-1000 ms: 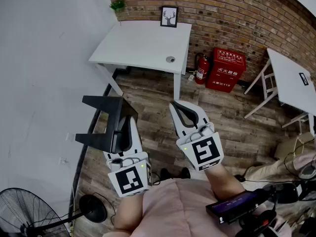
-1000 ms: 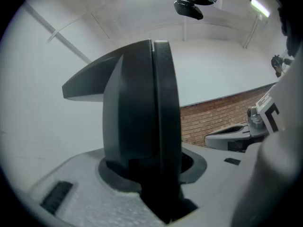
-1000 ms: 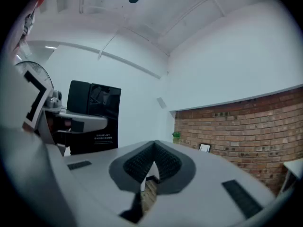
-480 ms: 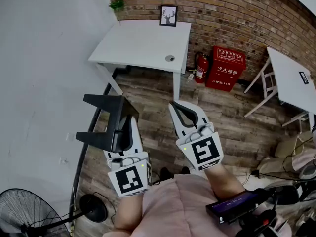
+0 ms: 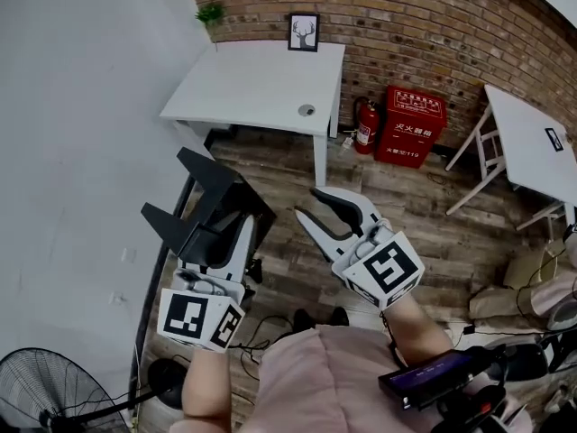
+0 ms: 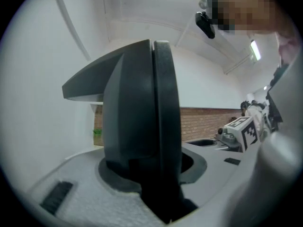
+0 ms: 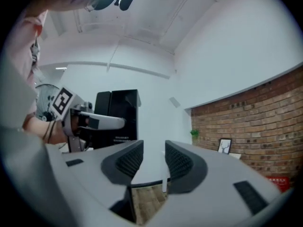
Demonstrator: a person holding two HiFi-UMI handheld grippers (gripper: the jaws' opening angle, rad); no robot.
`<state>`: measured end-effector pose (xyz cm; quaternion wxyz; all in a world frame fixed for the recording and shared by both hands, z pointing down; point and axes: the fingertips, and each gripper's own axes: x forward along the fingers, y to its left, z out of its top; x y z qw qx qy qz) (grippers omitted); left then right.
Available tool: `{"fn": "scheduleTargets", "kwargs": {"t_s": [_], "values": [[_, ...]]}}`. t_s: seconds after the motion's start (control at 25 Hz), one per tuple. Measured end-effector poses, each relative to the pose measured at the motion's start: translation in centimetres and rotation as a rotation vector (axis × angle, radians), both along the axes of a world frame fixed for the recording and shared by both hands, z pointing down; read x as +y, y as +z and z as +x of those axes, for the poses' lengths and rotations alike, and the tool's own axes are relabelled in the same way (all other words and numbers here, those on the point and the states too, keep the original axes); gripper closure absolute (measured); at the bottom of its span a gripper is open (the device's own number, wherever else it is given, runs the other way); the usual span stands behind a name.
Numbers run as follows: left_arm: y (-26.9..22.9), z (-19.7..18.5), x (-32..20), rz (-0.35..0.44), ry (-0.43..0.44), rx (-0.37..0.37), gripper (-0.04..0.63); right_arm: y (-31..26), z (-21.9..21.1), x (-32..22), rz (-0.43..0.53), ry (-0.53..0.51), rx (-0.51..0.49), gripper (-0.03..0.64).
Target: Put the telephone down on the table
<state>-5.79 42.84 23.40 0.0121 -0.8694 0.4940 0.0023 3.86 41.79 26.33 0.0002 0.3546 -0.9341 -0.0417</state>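
Black telephone (image 5: pixel 206 207) is clamped in the left claw (image 5: pixel 227 234), jaws part-closed on it, up over the wooden floor (image 5: pixel 424 215), well short of the white bench (image 5: pixel 252 79). Right claw (image 5: pixel 306 203) has just been opening, with nothing between its jaws.

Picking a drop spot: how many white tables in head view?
2. One table stands against the brick wall, by the framed picture; the other table is at the right edge, cut off. More may be out of frame.
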Motion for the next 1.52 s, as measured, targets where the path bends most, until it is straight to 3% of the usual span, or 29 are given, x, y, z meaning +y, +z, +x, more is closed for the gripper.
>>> {"fn": "scheduleTargets", "kwargs": {"t_s": [0.16, 0.28, 0.4, 0.6, 0.88, 1.2, 1.4, 1.52], "values": [[-1.6, 1.8, 0.7, -0.052, 0.22, 0.04, 0.425, -0.7, -0.4, 1.7, -0.061, -0.21, -0.059, 0.389], [-2.8, 3.9, 2.1, -0.058, 0.379, 0.014, 0.425, -1.1, -0.7, 2.8, -0.08, -0.346, -0.054, 0.342], [-3.8, 5.9, 3.7, -0.047, 0.502, -0.015, 0.425, -1.1, -1.0, 3.9, -0.085, -0.442, -0.026, 0.336], [-3.9, 8.6, 5.3, -0.053, 0.627, -0.05, 0.425, -1.0, -1.0, 6.0, -0.121, -0.59, -0.041, 0.339], [-2.2, 11.1, 5.5, -0.083, 0.697, -0.096, 0.425, 0.4, -0.5, 7.4, -0.148, -0.72, -0.02, 0.433], [0.3, 10.2, 3.9, -0.136, 0.7, -0.046, 0.425, 2.8, -1.3, 6.2, -0.195, -0.745, 0.005, 0.443], [1.8, 7.5, -0.2, -0.152, 0.708, -0.022, 0.425, 4.3, -3.9, 2.3, -0.228, -0.73, 0.011, 0.443], [2.2, 6.0, -2.5, -0.213, 0.711, 0.001, 0.425, 4.6, -5.5, -0.2, -0.246, -0.722, 0.005, 0.443]]}}
